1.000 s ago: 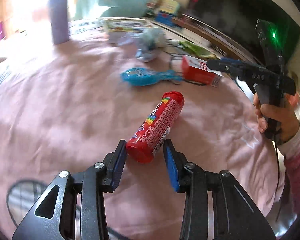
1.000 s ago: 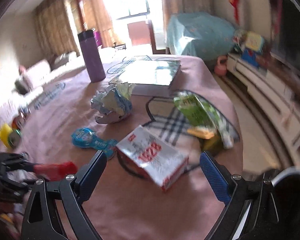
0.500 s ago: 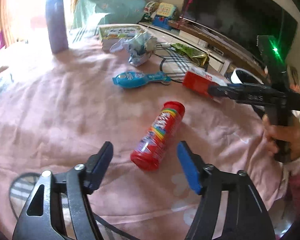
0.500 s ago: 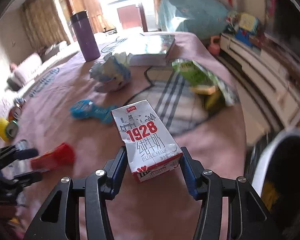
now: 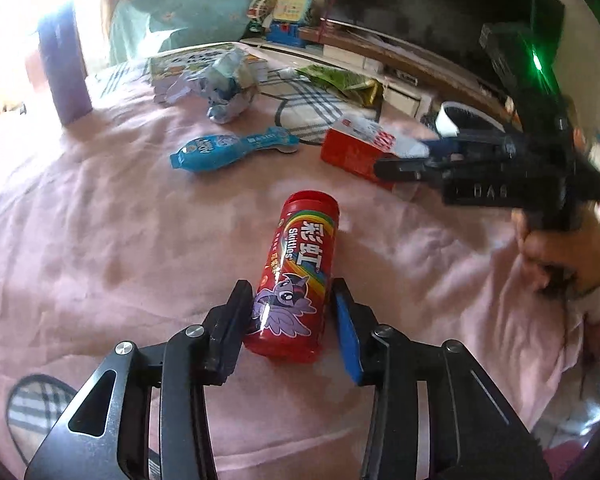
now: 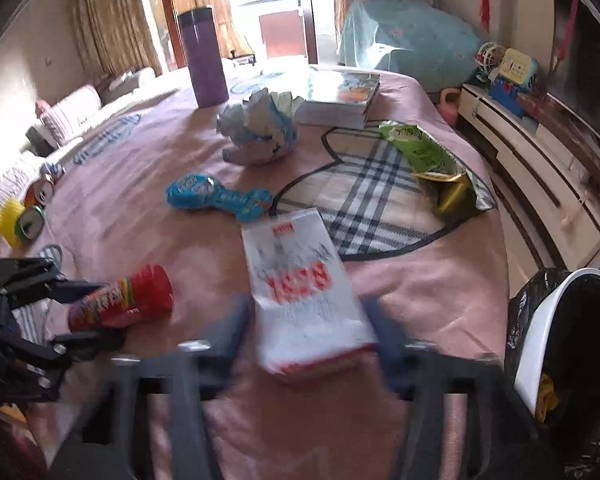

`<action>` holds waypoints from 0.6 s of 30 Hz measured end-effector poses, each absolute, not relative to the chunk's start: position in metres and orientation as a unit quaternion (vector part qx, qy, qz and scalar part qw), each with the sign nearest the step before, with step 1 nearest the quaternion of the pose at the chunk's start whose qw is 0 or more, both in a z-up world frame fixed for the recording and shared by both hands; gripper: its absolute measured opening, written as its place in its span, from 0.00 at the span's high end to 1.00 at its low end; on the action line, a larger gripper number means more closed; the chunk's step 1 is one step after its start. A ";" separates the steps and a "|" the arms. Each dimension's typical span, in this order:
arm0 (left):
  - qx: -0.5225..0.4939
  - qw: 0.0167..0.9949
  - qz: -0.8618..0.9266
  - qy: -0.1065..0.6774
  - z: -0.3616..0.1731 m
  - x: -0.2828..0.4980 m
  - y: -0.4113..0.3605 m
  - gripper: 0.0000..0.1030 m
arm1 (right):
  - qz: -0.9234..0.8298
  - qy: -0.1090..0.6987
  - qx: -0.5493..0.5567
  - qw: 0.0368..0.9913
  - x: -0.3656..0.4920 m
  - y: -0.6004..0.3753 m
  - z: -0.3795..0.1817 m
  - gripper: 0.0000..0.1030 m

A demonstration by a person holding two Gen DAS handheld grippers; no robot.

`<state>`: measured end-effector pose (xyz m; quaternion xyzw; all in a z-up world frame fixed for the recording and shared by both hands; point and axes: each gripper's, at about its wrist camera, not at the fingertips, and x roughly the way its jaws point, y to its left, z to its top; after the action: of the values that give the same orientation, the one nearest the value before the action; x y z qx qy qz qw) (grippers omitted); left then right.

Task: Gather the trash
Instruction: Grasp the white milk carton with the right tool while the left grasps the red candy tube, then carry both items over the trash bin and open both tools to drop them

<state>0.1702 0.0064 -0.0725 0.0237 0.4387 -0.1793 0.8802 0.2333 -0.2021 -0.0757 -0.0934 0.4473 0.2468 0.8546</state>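
A red candy tube (image 5: 304, 248) lies on the pink tablecloth (image 5: 100, 240). My left gripper (image 5: 290, 292) is closing on the tube's near end, and both pads touch its sides. From the right wrist view the same tube (image 6: 128, 304) sits in the left gripper (image 6: 100, 312) at the left. A white and red milk carton (image 6: 300, 280) is between the blurred fingers of my right gripper (image 6: 306, 312), whose jaws are closing and pressing on it. In the left wrist view the carton (image 5: 352, 152) is held in the right gripper (image 5: 404, 158), with a hand on the handle.
A blue wrapper (image 6: 216, 196), crumpled paper (image 6: 260, 132), a green snack bag (image 6: 424, 152), a purple flask (image 6: 204, 60) and books (image 6: 340, 96) lie further back. Cans (image 6: 24, 216) sit at the left edge. A white bin with a black liner (image 6: 556, 320) stands beyond the table's right edge.
The left jaws opened wide around the tube and came back onto it; the tube has rolled. The right jaws closed from wide open onto the milk carton.
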 end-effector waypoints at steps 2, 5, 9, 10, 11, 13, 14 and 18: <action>0.011 0.882 -0.176 0.437 -0.071 0.168 0.007 0.64 | 0.236 0.442 -0.082 0.862 0.229 -0.205 -0.075 0.53; 0.001 0.884 -0.173 0.433 -0.069 0.166 0.002 0.66 | 0.218 0.436 -0.054 0.872 0.217 -0.216 -0.070 0.54; -0.025 0.884 -0.185 0.428 -0.065 0.163 -0.008 0.67 | 0.199 0.423 0.000 0.884 0.195 -0.239 -0.060 0.54; -0.029 0.884 -0.189 0.426 -0.063 0.163 -0.012 0.67 | 0.195 0.418 0.017 0.887 0.188 -0.247 -0.057 0.54; -0.032 0.884 -0.195 0.424 -0.062 0.162 -0.017 0.68 | 0.191 0.415 0.032 0.889 0.181 -0.254 -0.055 0.54; -0.031 0.883 -0.208 0.419 -0.058 0.160 -0.030 0.69 | 0.180 0.407 0.055 0.894 0.171 -0.266 -0.050 0.54; -0.028 0.884 -0.213 0.416 -0.056 0.159 -0.036 0.69 | 0.177 0.405 0.064 0.895 0.168 -0.271 -0.048 0.54; -0.018 0.884 -0.232 0.404 -0.048 0.155 -0.060 0.69 | 0.152 0.396 0.104 0.900 0.150 -0.298 -0.044 0.54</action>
<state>0.1555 -0.0598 -0.0480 -0.0180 0.4045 -0.2320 0.8844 0.1501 -0.2982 -0.0435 0.1038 0.3958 0.1515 0.8998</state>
